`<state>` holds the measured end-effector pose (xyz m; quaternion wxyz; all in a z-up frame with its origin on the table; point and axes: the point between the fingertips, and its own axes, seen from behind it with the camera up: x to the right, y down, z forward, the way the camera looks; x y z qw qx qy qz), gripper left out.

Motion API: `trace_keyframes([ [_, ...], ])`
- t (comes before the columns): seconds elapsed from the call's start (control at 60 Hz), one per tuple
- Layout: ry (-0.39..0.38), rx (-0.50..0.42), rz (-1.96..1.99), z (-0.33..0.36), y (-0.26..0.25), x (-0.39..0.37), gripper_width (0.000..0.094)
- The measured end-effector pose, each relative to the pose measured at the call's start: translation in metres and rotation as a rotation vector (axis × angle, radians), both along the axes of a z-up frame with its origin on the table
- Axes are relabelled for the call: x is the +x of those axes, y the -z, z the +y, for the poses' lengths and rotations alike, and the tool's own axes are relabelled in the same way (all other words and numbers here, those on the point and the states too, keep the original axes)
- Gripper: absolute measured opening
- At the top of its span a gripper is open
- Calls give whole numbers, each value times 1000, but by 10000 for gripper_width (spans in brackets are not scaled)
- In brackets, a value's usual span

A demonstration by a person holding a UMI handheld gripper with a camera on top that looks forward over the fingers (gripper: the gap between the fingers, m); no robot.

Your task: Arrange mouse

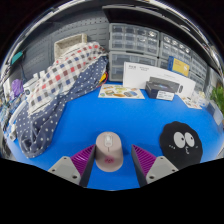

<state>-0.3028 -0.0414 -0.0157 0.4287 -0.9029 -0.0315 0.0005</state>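
Note:
A beige computer mouse (pixel 108 151) with a pale scroll wheel lies on the blue table cover (pixel 110 115), between my two fingers. My gripper (pixel 113 161) is open. Its purple pads (pixel 84 160) stand at either side of the mouse with a thin strip of blue showing at each side. A black round mouse pad (pixel 183 141) with cartoon eyes lies to the right, just beyond the right finger.
A plaid and star-print cloth (pixel 58 92) is heaped at the left. White boxes and papers (pixel 150 82) lie at the back of the table. Grey drawer cabinets (pixel 140 42) stand behind them. A green plant (pixel 217 100) is at the far right.

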Motion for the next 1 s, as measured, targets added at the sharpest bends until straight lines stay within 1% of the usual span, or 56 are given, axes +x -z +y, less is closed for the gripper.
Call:
trace_keyframes([
  [0.083, 13, -13, 6, 11, 0, -3, 598],
  [0.1, 12, -16, 11, 13, 1, -5, 596],
  [0.117, 9, -19, 17, 14, 1, -7, 575],
  [0.133, 8, -22, 22, 14, 1, -9, 485],
  [0.183, 17, -22, 19, 16, 1, -9, 485],
  [0.283, 37, -24, 40, 15, 2, -8, 456],
  [0.3, 38, -23, 41, 15, 1, -8, 440],
  [0.317, 35, -29, 39, 15, 2, -9, 464],
  [0.333, 31, -30, 37, 15, 2, -9, 418],
  [0.383, 19, -47, 33, 15, 3, -9, 391],
  [0.4, 18, -49, 34, 15, 2, -9, 358],
  [0.45, 4, -61, 28, 15, 4, -9, 340],
  [0.633, -51, -79, 35, 16, 3, -10, 336],
  [0.7, -91, -98, 47, 16, -2, -15, 336],
  [0.767, -148, -77, 59, 18, -25, -21, 339],
  [0.85, -209, 0, 60, 27, -79, -19, 339],
  [0.95, -222, 121, 66, 41, -156, 1, 340],
  [1.0, -216, 175, 69, 45, -190, 19, 340],
])
